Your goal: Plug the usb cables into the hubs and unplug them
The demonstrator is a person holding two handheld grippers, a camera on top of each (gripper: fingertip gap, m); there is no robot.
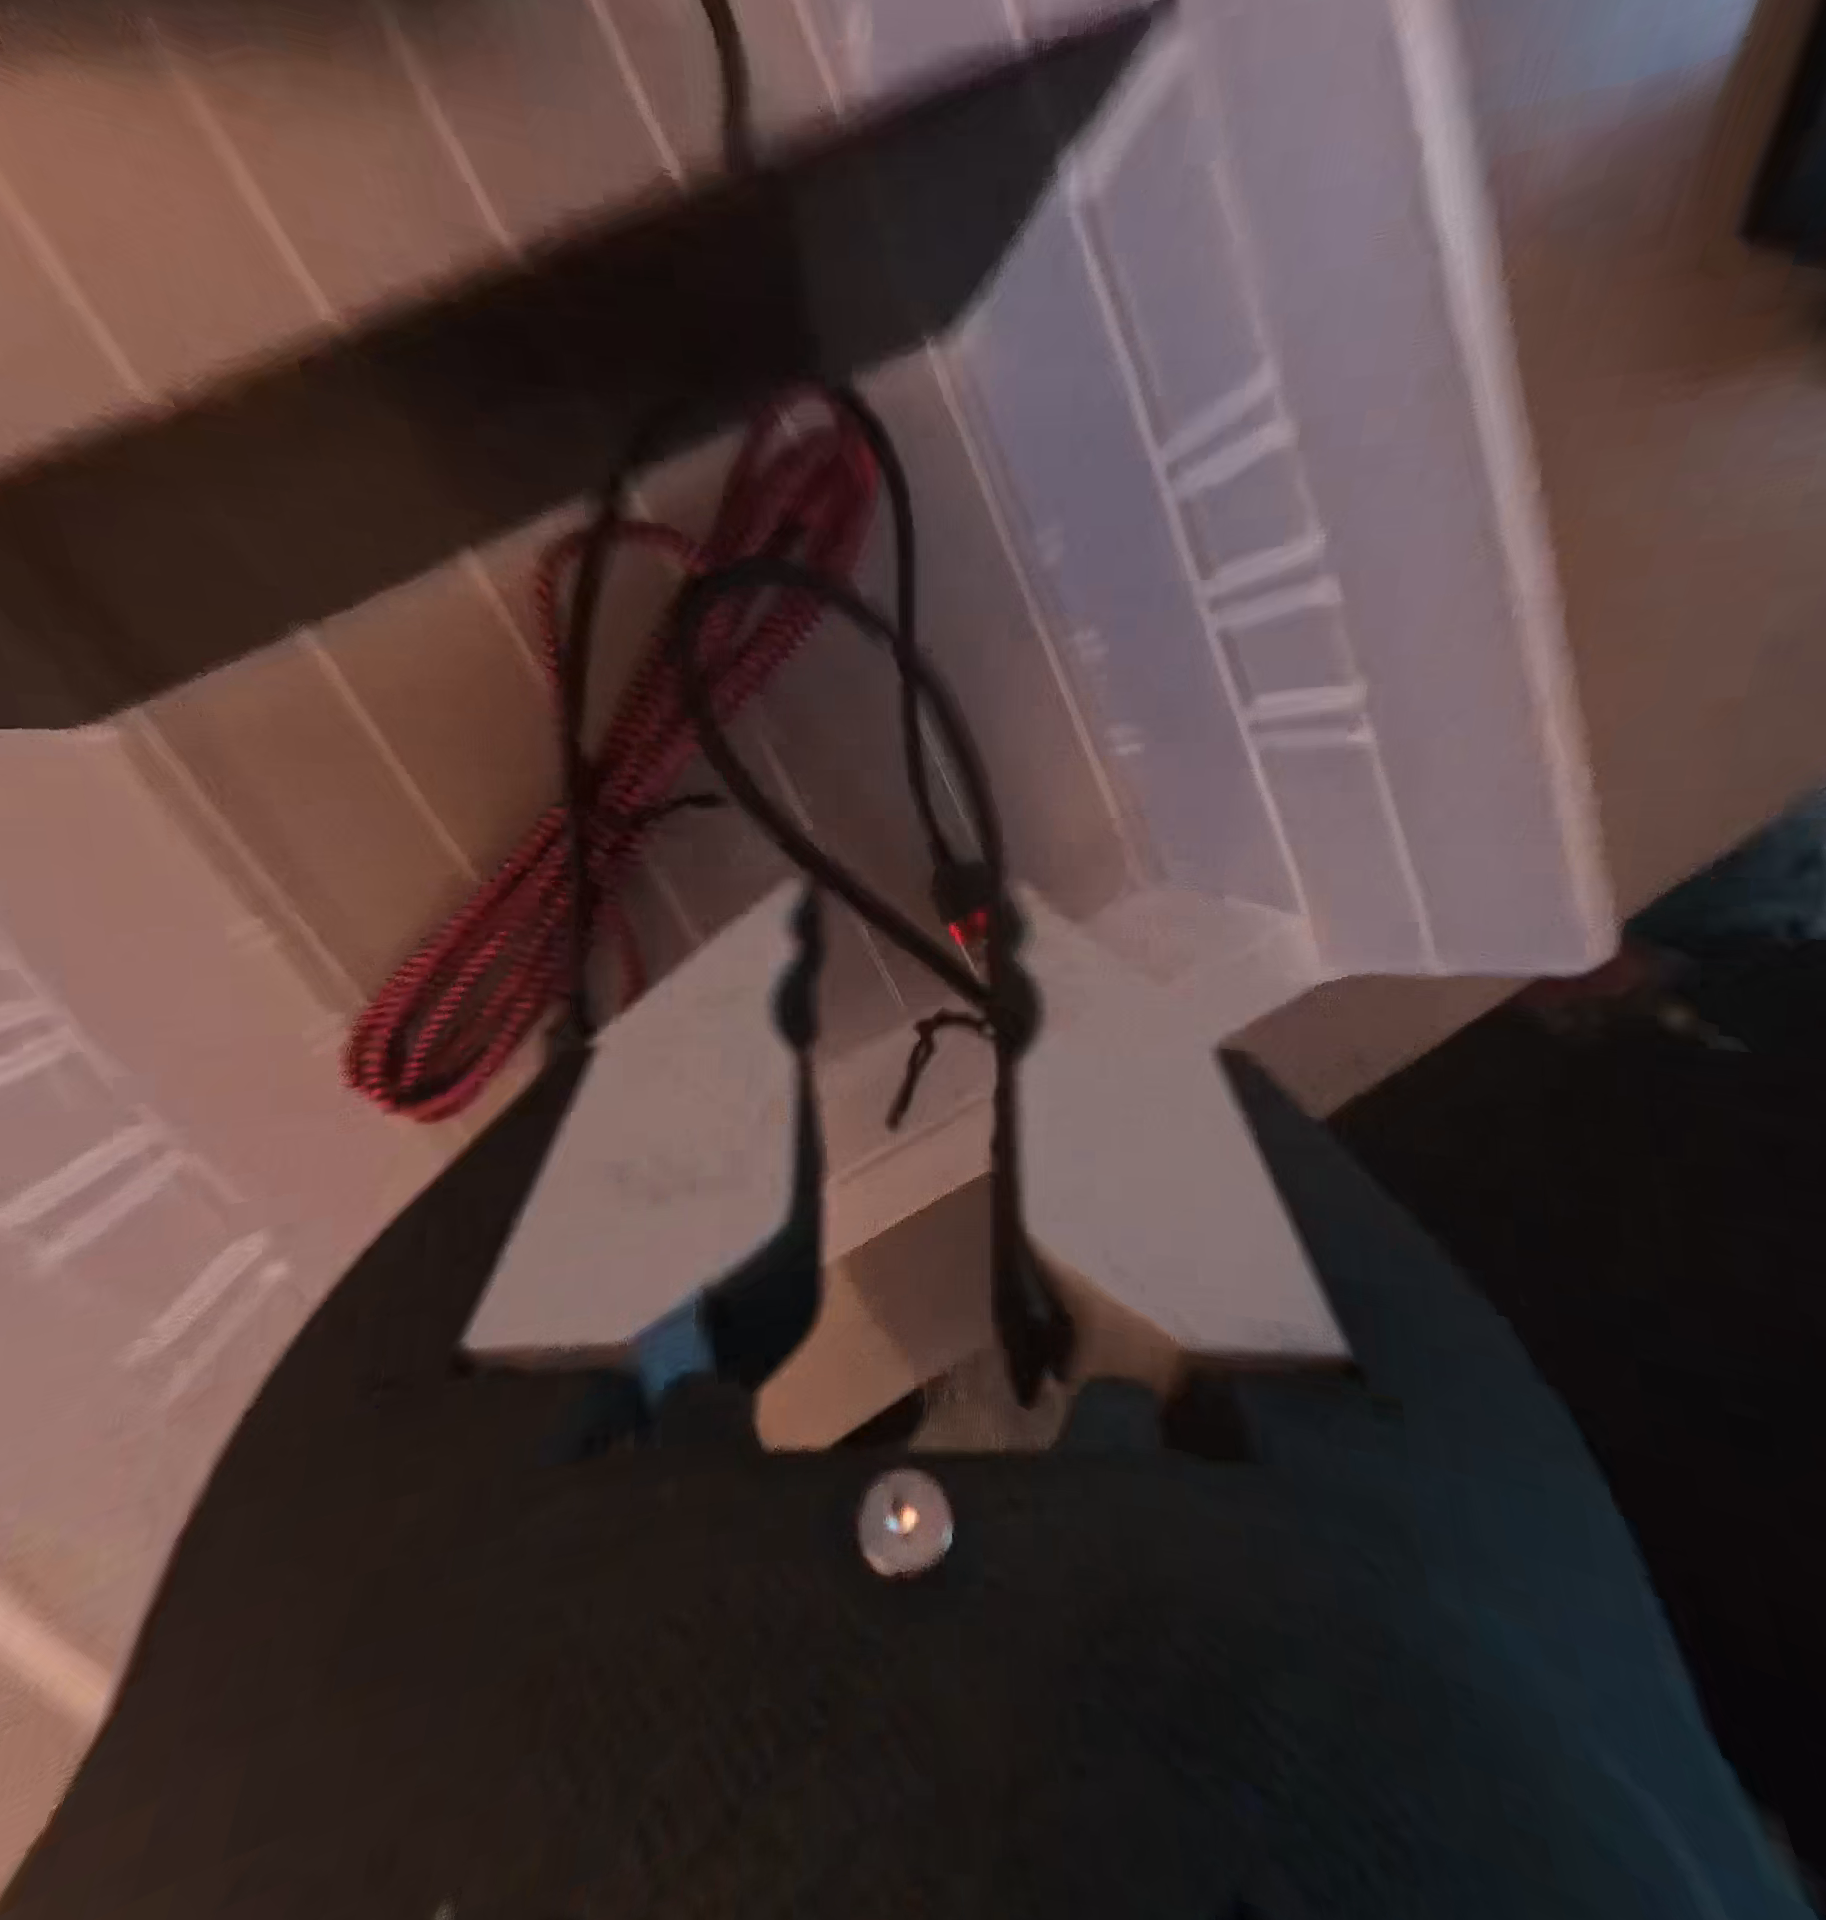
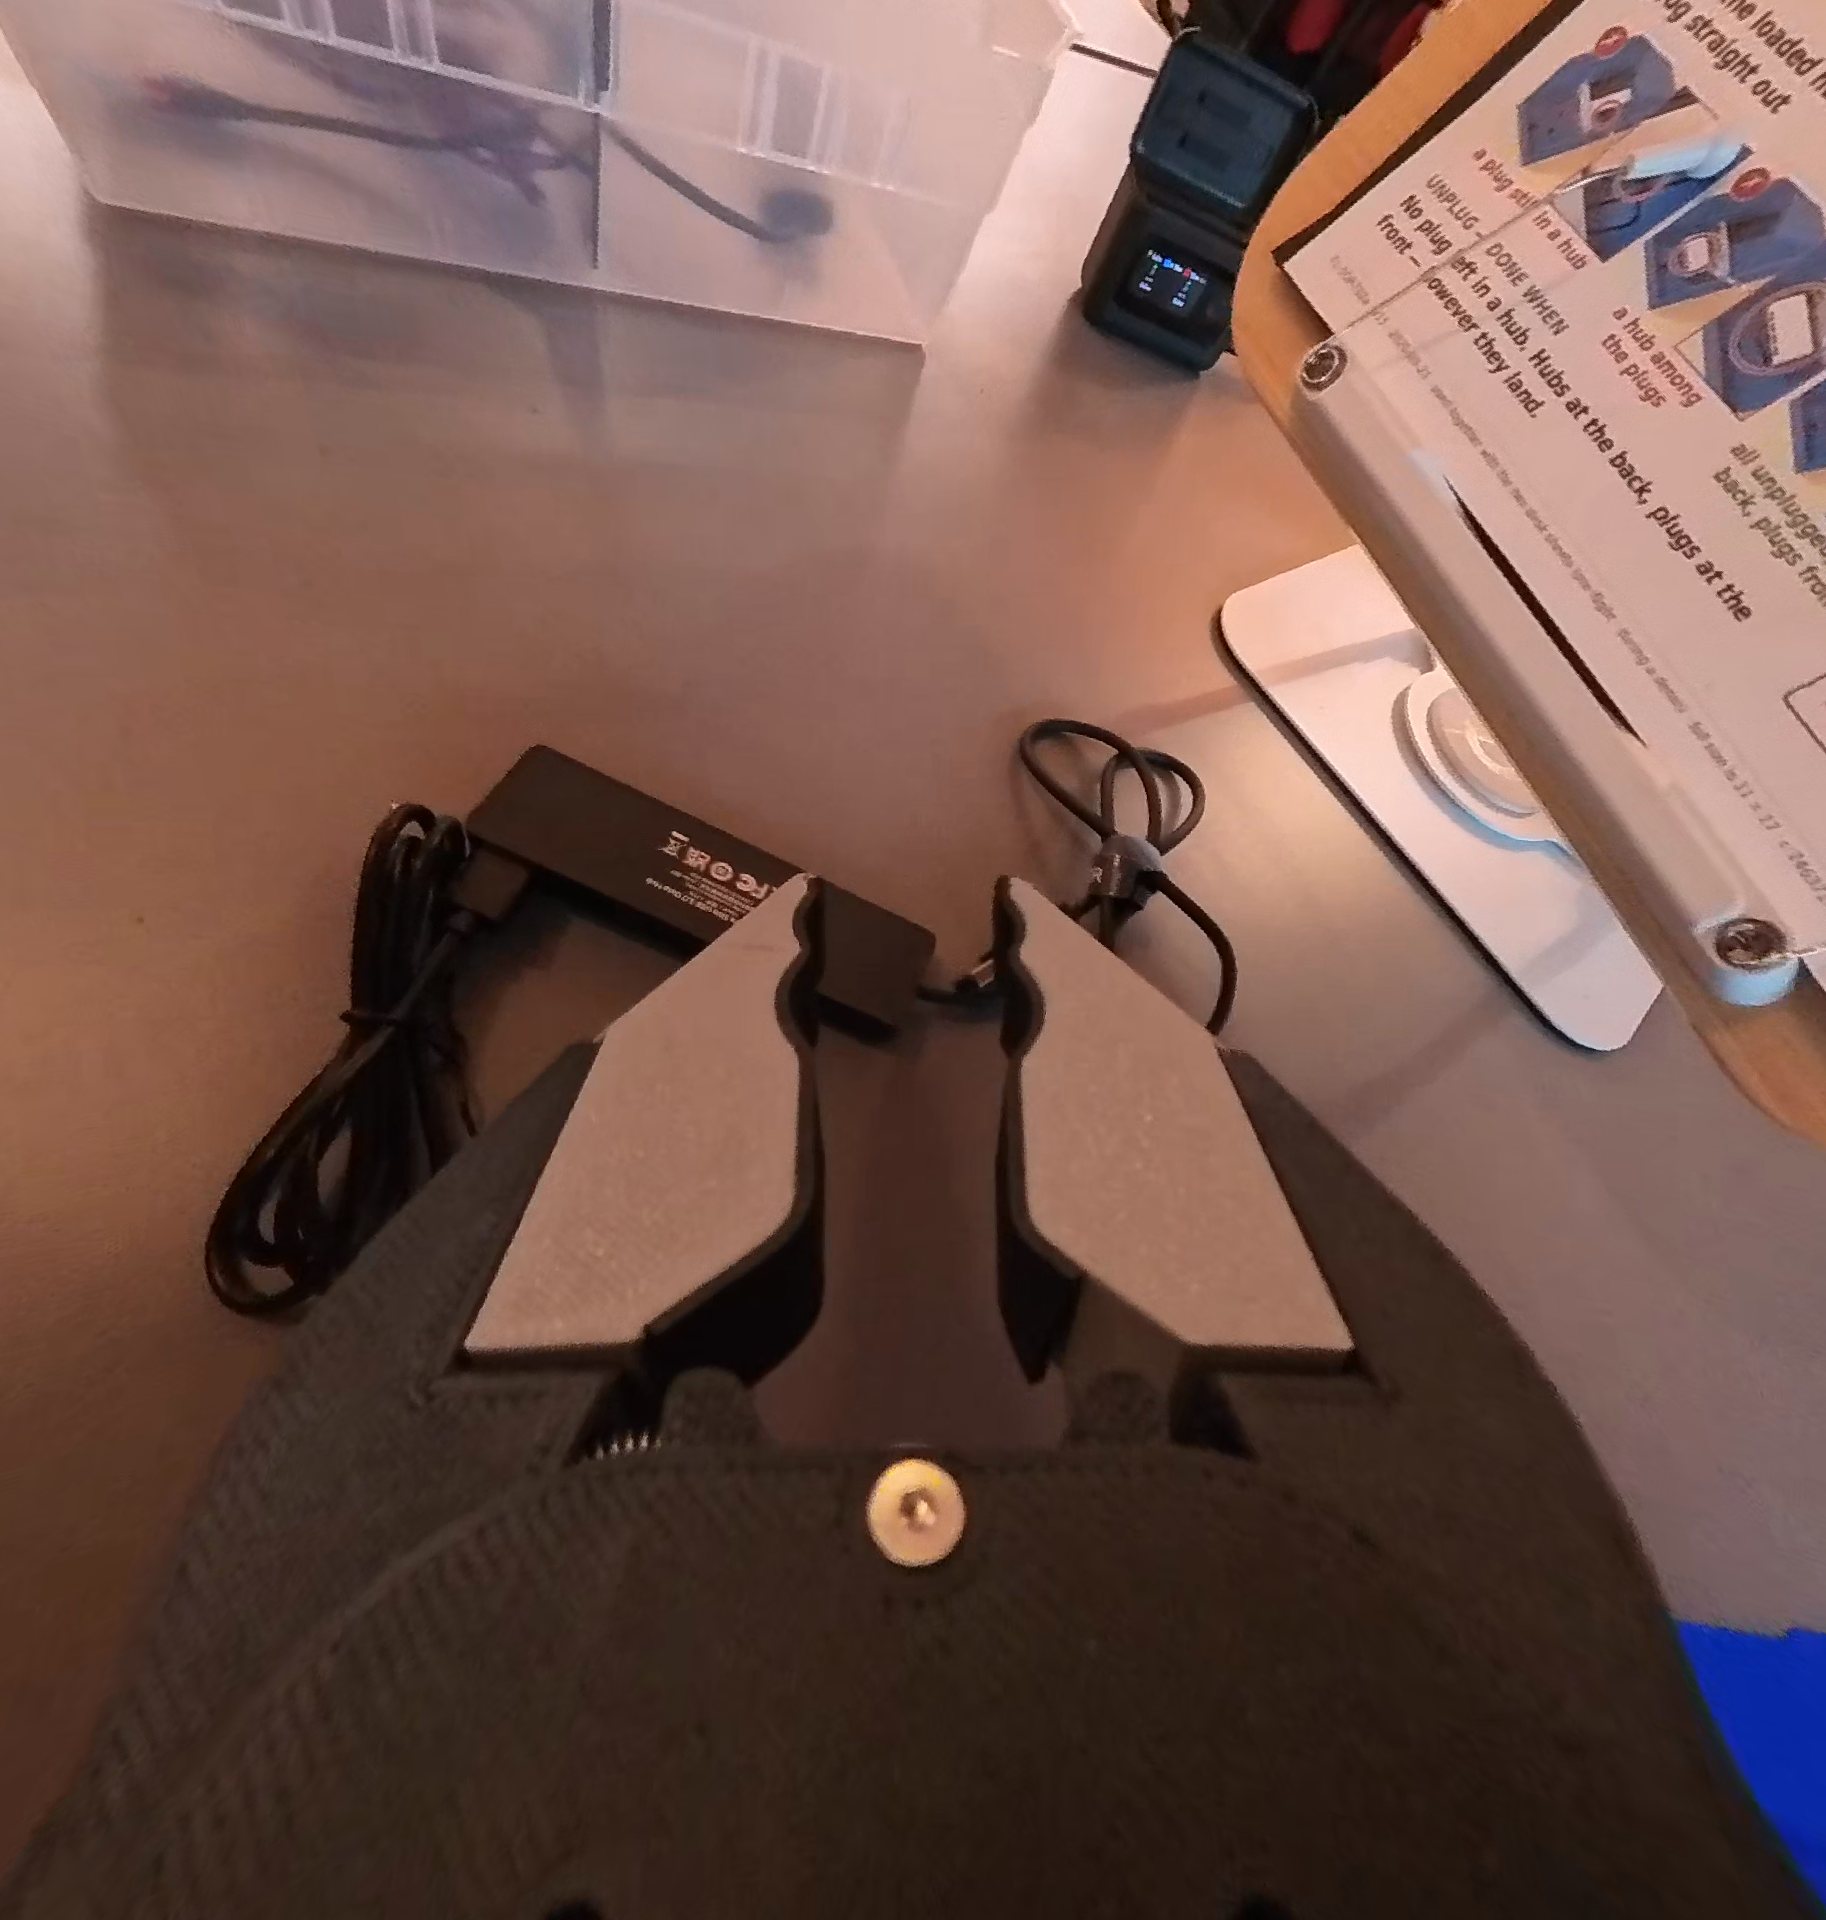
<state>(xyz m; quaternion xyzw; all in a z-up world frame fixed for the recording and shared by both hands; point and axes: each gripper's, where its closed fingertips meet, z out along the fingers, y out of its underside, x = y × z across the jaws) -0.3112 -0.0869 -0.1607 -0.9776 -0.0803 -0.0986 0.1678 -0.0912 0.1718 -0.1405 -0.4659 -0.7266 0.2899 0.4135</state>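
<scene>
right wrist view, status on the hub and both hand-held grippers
Right hand-held gripper open over black hub. Left hand-held gripper open, blurred, facing cables in clear bin. Bundled cable beside hub.

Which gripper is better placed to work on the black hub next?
Right, probably. The right gripper hangs open just over the black hub on the table, a cable bundle beside it. The left gripper faces a blurred red-and-black cable; no hub is recognisable there.

Left wrist view tilts, blurred, into a clear bin (image 1: 1252, 582) — right looks steeply down (close) at the table (image 2: 473, 582).
</scene>
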